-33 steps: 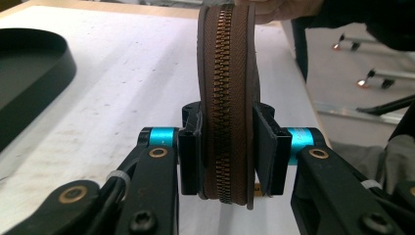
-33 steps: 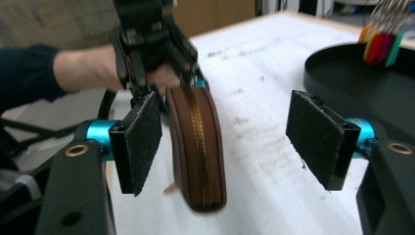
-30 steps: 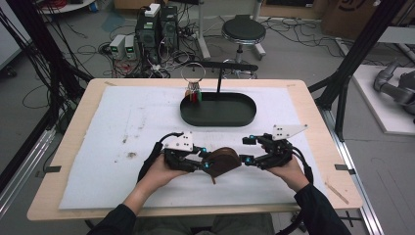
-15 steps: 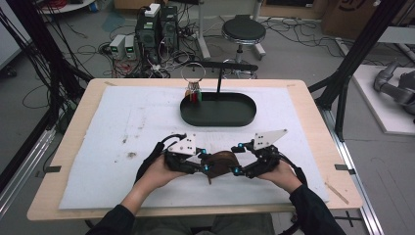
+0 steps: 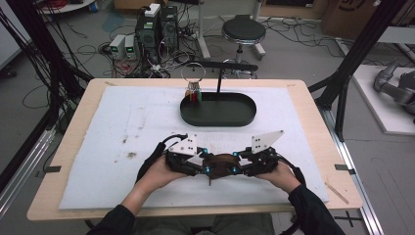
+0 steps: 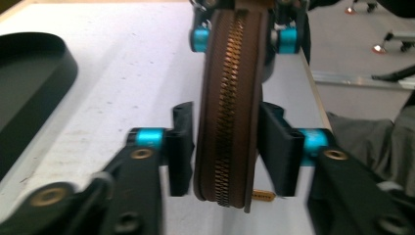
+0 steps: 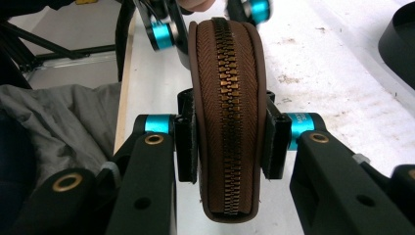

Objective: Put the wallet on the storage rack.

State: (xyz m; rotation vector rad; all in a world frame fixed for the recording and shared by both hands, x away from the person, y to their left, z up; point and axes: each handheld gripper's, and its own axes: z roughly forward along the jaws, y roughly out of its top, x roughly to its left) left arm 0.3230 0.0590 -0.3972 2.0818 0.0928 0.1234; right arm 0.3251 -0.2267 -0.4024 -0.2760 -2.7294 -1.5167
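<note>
**Inspector A:** Presently, the round brown leather zip pouch [image 5: 219, 164] is held on edge between both tools, above the white mat [image 5: 122, 127] at the near middle of the wooden desk [image 5: 73, 120]. Confirm the left side?

**Inspector B:** Confirmed. The left gripper [image 6: 229, 147] has its black fingers [image 6: 182, 147] on either side of the pouch. The left finger sits against the leather; the right one looks touching, though blur prevents certainty. The brass zipper [image 6: 226, 107] runs down the middle, facing the camera, closed along the visible length. A small brass pull tab [image 6: 262, 195] shows at the lower end.

**Inspector A:** And the right gripper [image 7: 231, 144]?

**Inspector B:** Its fingers [image 7: 186, 147] pinch the pouch firmly, one on each flat face, with the leather pressed in slightly at the contact points. The two grippers meet the pouch from opposite ends.

**Inspector A:** Surroundings?

**Inspector B:** A black oval tray [image 5: 218, 111] sits farther back on the mat, well apart from the pouch. A metal key ring with coloured tags [image 5: 193, 84] hangs from its black stand [image 5: 219, 73], over the tray's left end.
</note>
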